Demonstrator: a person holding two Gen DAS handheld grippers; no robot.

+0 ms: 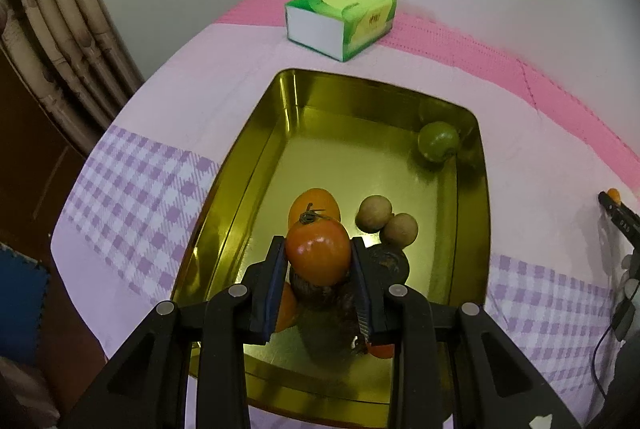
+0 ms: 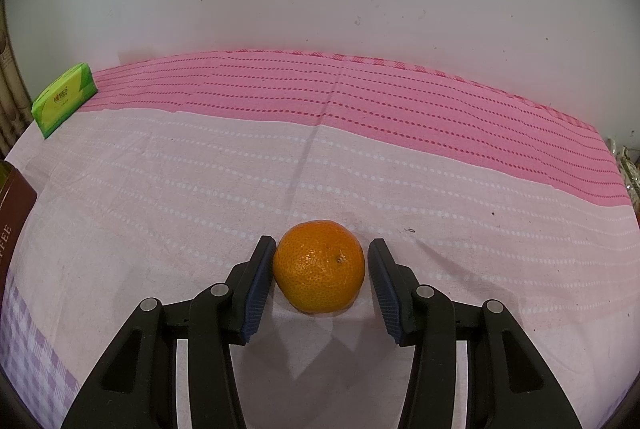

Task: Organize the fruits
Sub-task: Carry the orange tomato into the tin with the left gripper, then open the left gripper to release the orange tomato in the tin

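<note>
My left gripper (image 1: 319, 245) is shut on an orange-red tomato (image 1: 318, 253) with a dry stem, held over the near part of a golden tin tray (image 1: 472, 189). In the tray lie an orange fruit (image 1: 316, 199), two small brown round fruits (image 1: 373, 215), a green lime (image 1: 438, 141) in the far right corner, and dark fruits (image 1: 388, 261) partly hidden under the fingers. My right gripper (image 2: 322, 241) stands open around a mandarin (image 2: 319, 267) resting on the tablecloth. Its left pad is at the peel and a small gap shows at the right pad.
A green tissue pack (image 1: 340, 21) lies beyond the tray near the wall, also in the right wrist view as the tissue pack (image 2: 64, 99) at far left. The tin's brown lettered side (image 2: 12, 229) stands at the left edge. Curtains (image 1: 68, 29) hang left of the table.
</note>
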